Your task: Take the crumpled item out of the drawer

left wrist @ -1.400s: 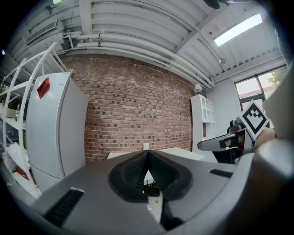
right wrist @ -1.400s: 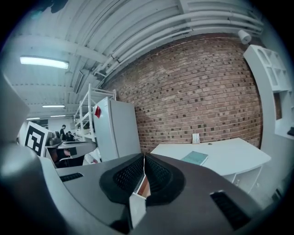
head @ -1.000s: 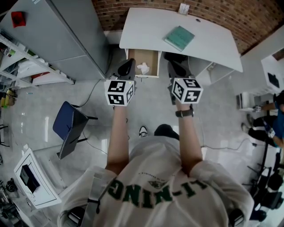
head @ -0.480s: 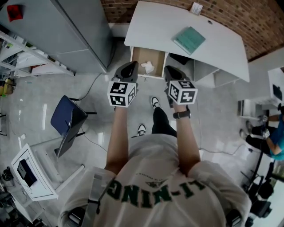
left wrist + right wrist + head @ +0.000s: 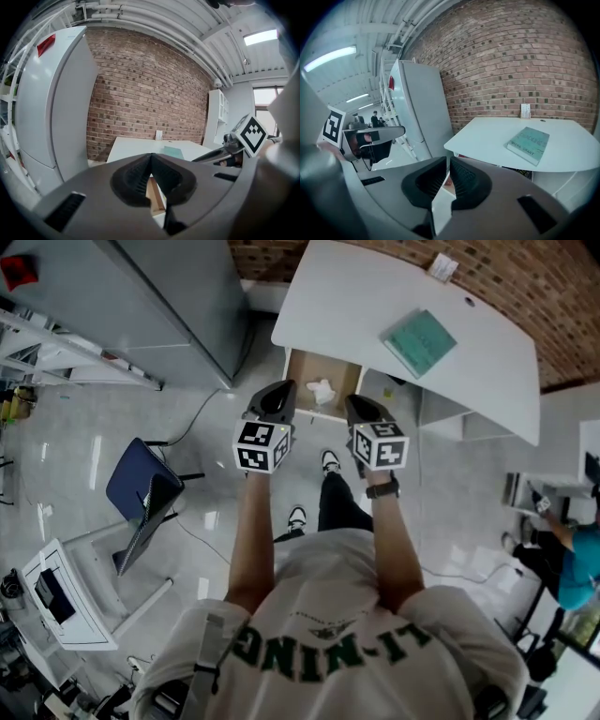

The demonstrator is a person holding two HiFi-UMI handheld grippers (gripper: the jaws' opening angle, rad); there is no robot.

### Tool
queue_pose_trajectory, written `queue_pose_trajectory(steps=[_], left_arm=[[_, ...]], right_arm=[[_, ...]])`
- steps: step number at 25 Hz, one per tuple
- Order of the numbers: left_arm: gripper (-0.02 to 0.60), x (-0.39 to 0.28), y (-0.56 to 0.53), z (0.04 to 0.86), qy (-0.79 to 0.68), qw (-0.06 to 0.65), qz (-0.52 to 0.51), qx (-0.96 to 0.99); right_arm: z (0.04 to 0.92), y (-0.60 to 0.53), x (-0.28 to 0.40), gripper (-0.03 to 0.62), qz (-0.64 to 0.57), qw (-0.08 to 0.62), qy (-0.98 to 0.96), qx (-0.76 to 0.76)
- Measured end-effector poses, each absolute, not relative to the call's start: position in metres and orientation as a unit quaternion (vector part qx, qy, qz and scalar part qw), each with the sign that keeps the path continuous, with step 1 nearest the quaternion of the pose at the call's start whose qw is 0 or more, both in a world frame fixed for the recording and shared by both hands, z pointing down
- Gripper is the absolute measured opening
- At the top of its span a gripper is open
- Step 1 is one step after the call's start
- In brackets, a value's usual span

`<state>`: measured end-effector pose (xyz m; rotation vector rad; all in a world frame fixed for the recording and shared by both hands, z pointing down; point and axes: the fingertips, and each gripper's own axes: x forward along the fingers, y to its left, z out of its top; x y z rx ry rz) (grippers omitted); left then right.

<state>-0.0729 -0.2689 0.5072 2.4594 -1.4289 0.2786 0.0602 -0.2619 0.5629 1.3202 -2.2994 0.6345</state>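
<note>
A white crumpled item (image 5: 322,390) lies in the open wooden drawer (image 5: 300,371) under the white desk (image 5: 366,296). My left gripper (image 5: 273,399) hovers just short of the drawer's left front corner, jaws shut with nothing in them; in the left gripper view (image 5: 151,157) a strip of drawer wood (image 5: 154,197) shows below the tips. My right gripper (image 5: 362,410) is shut and empty by the drawer's right front corner, and in its own view (image 5: 448,161) it points at the desk edge. Both are apart from the crumpled item.
A teal book (image 5: 419,341) lies on the desk top, also seen as the book (image 5: 528,144). A tall grey cabinet (image 5: 178,296) stands left of the desk. A blue chair (image 5: 141,498) and a white machine (image 5: 56,601) are on the floor at left. Another person (image 5: 572,559) is far right.
The person has stepped towards the desk. Both grippers have come down and forward, closer to the open drawer. Jaws stay shut.
</note>
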Motion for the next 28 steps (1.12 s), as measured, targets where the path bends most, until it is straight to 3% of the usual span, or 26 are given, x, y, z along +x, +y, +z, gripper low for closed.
queue_pose_trajectory(steps=[10, 28], left_arm=[[-0.008, -0.077, -0.308, 0.567, -0.492, 0.187, 0.104, 0.844], [-0.008, -0.077, -0.348, 0.674, -0.491, 0.244, 0.140, 0.824]], right_arm=[[0.650, -0.295, 0.043, 0.006, 0.289, 0.265, -0.805, 0.445], [0.806, -0.361, 0.039, 0.007, 0.374, 0.292, -0.749, 0.463]])
